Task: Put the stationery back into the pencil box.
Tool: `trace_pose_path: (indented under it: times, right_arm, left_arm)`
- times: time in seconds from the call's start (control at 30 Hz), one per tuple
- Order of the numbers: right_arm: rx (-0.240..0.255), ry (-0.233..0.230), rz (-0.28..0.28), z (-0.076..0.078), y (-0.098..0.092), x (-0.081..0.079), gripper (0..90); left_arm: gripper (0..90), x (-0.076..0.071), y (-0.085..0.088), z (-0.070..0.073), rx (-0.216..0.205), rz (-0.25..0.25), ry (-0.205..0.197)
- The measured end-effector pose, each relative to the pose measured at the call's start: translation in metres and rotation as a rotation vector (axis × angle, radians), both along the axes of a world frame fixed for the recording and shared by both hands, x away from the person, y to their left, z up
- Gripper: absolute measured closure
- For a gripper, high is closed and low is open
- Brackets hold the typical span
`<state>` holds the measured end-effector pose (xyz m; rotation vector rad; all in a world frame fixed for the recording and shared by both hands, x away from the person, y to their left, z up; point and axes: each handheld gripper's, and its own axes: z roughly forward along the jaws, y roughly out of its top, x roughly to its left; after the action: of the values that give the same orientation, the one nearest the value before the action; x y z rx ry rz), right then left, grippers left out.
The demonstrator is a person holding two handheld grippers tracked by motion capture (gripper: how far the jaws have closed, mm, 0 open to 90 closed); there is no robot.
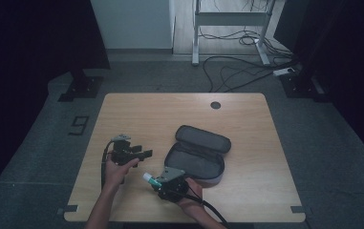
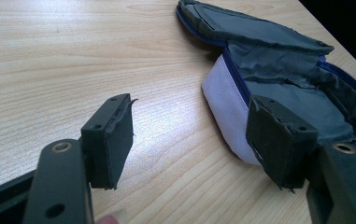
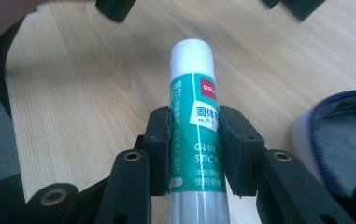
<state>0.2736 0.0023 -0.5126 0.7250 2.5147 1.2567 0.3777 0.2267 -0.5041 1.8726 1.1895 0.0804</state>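
Right gripper (image 3: 194,140) clamped on glue stick (image 3: 192,116), pads pressing green label from both sides, white cap poking out past jaws. Glue stick off table (image 1: 136,109), just beside near-left edge of open pencil case (image 1: 196,155). Left gripper (image 2: 189,140) slack, jaws spread wide, nothing between pads, hovering left of pencil case, pointing toward its grey side.
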Motion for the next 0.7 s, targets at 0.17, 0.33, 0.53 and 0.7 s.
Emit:
trace_pose_path:
  times: [0.17,0.33,0.53,0.7]
  right_arm:
    - [0.031,-0.018,-0.025,0.011,-0.011,0.002,64.8]
    - [0.053,-0.036,-0.052,0.02,-0.023,0.003,64.8]
    - [0.059,-0.047,-0.08,0.026,-0.034,0.006,64.8]
    - [0.068,-0.051,-0.103,0.03,-0.042,0.01,64.8]
  left_arm:
    - [32.5,0.0,-0.001,-0.001,0.004,-0.003,0.005]
    - [32.5,0.0,-0.001,-0.002,0.005,-0.002,0.007]
    - [32.5,0.001,-0.001,-0.004,0.013,-0.004,0.012]
    - [32.5,0.001,-0.001,-0.005,0.014,-0.001,0.017]
